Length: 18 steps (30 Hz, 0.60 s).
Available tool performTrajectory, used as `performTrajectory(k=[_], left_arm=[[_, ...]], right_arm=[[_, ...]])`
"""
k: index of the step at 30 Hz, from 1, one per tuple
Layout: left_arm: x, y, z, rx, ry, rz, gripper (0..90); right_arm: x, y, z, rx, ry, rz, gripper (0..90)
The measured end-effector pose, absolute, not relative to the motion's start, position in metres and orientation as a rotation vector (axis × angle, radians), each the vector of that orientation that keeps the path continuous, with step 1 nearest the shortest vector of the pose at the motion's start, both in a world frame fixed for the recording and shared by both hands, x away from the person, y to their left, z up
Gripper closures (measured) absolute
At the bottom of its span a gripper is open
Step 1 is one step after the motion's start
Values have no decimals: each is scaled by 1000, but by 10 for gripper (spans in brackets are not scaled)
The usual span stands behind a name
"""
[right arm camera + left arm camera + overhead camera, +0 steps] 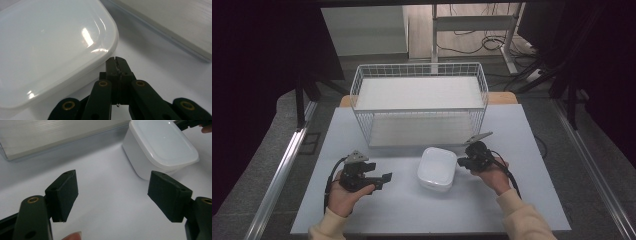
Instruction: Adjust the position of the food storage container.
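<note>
A white lidded plastic container (437, 168) sits on the white table (402, 210), in front of a white wire basket (419, 102). My right gripper (460, 162) is shut with nothing between its jaws; its tips (116, 61) lie right at the container's (50, 47) right edge, and whether they touch it I cannot tell. My left gripper (385, 179) is held low to the left of the container, jaws wide open and empty, pointing toward it. In the left gripper view the two pads (63, 193) frame bare table, with the container (160, 147) beyond them at the upper right.
The wire basket stands at the back of the table with a pale board in its bottom (50, 135). Metal rails run along both sides of the table. Cables trail from both grippers toward the person's sleeves.
</note>
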State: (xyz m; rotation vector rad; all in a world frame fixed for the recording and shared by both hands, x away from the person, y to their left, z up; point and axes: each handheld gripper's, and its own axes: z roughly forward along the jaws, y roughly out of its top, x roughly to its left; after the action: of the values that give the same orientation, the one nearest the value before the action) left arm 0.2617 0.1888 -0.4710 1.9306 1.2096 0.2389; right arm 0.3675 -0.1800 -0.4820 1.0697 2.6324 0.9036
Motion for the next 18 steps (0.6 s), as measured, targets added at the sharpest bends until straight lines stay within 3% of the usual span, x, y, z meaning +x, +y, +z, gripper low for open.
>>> performTrajectory(k=[10,18], left_arm=[[262,190,-472,1930,1212,240,242],[263,193,-471,1926,1216,244,242]], right_arm=[[373,-147,-486,973,2667,936,895],[369,-150,-481,982,2653,944,894]])
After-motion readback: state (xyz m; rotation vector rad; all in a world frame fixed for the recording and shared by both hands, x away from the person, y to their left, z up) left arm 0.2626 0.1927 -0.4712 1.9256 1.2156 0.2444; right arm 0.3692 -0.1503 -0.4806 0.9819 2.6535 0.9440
